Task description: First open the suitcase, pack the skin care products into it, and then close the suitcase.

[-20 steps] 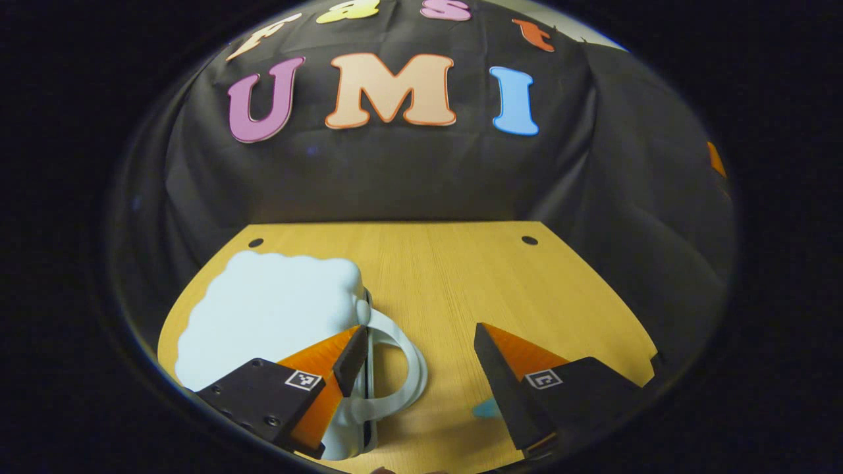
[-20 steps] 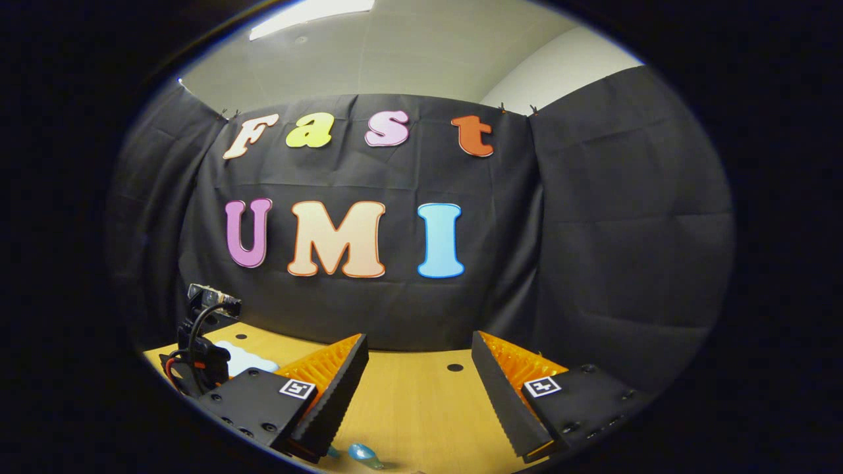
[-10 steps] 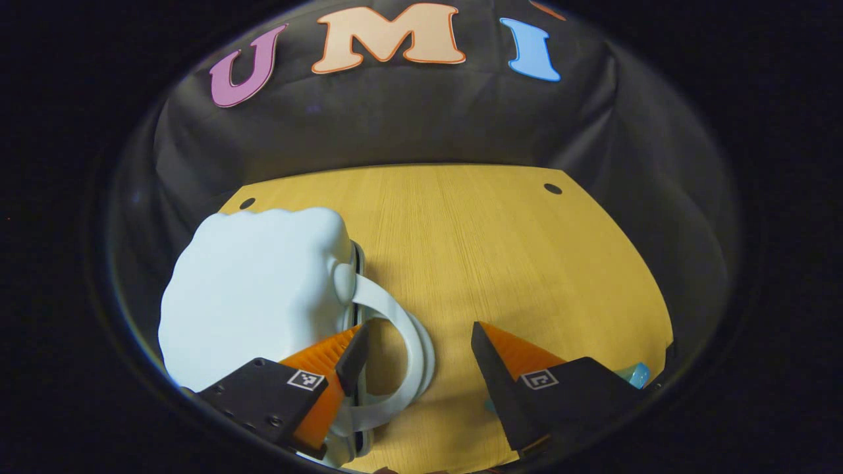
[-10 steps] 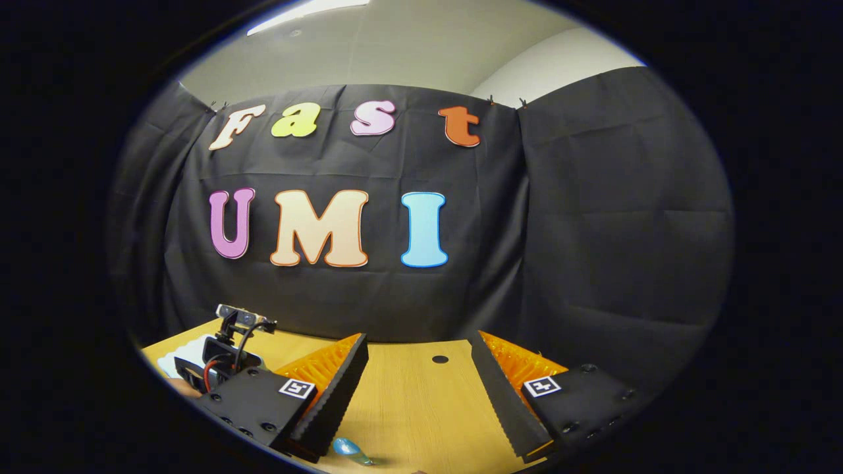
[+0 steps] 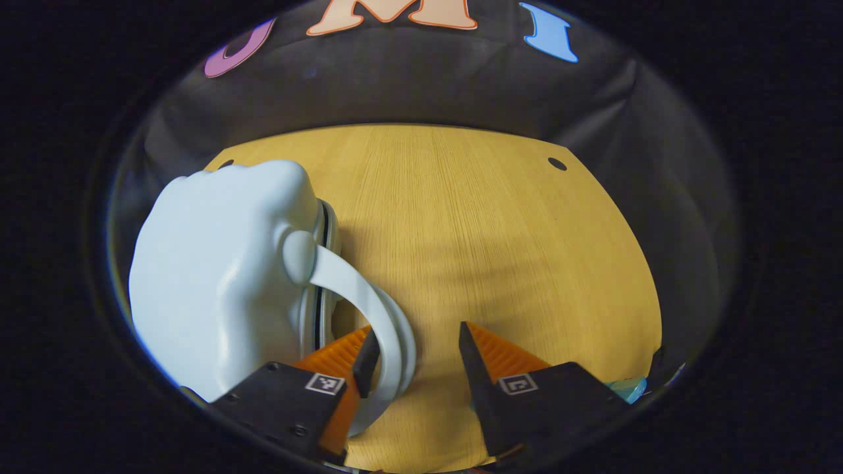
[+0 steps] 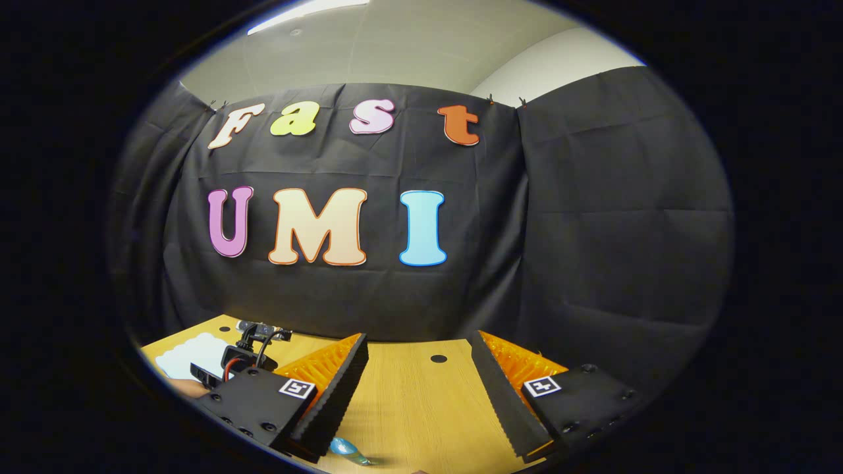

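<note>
In the left gripper view, a pale blue suitcase (image 5: 217, 263) is seen lying closed on the wooden table (image 5: 500, 250), at its left side, with its looped handle (image 5: 369, 316) turned toward the camera. The left gripper (image 5: 413, 342) is held open, its left finger reaching inside the handle loop. A small blue item (image 5: 627, 388) is glimpsed at the table's right edge. In the right gripper view, the right gripper (image 6: 418, 355) is held open above the table, nothing between its fingers, and a blue item (image 6: 346, 449) lies below it
</note>
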The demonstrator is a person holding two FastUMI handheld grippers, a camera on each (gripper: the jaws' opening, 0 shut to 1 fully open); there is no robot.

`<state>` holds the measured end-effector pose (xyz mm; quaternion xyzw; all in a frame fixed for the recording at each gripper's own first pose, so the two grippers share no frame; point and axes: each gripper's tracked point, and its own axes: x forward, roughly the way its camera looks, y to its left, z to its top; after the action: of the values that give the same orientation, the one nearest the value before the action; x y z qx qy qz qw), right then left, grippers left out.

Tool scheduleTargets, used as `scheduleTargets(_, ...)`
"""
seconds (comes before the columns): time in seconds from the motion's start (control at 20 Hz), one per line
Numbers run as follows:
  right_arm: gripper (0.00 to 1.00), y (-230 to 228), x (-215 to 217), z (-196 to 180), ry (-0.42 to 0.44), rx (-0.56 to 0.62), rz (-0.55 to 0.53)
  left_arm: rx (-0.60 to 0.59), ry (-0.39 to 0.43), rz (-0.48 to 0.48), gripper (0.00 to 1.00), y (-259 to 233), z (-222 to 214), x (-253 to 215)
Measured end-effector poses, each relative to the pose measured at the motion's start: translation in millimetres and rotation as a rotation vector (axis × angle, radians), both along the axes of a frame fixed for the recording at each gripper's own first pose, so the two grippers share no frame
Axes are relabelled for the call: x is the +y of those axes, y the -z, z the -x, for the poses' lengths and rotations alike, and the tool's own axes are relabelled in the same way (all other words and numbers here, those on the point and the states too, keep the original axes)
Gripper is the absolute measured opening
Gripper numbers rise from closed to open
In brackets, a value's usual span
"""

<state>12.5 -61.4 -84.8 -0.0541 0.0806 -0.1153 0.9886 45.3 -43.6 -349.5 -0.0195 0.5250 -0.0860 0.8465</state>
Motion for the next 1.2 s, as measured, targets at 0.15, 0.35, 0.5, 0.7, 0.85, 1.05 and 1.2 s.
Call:
scheduleTargets(0.15, 0.99, -1, 5, -2, -0.008, -0.005, 0.006, 0.018, -0.011, -0.005, 0.12, 6, -2, 9)
scheduleTargets(0.35, 1.0, -3, 14, -4, -0.031, -0.014, 0.013, 0.029, -0.015, 0.042, 0.06, -7, -2, 8)
scheduleTargets(0.5, 1.0, -5, 20, -6, -0.048, -0.022, 0.018, -0.011, 0.012, -0.027, 0.02, -21, -5, 5)
scheduleTargets(0.7, 1.0, -9, 28, -10, -0.073, -0.04, 0.011, -0.067, 0.027, 0.006, 0.0, -46, -6, 0)
scheduleTargets(0.85, 1.0, -11, 36, -15, -0.096, -0.051, 0.003, -0.129, 0.048, 0.007, 0.0, -76, -8, 2)
scheduleTargets(1.05, 0.99, -8, 53, -23, -0.128, -0.055, -0.018, -0.2, 0.03, 0.034, 0.0, -121, -13, 8)
scheduleTargets(1.2, 0.99, -7, 66, -26, -0.15, -0.06, -0.027, -0.249, -0.008, 0.06, 0.0, -141, -12, 25)
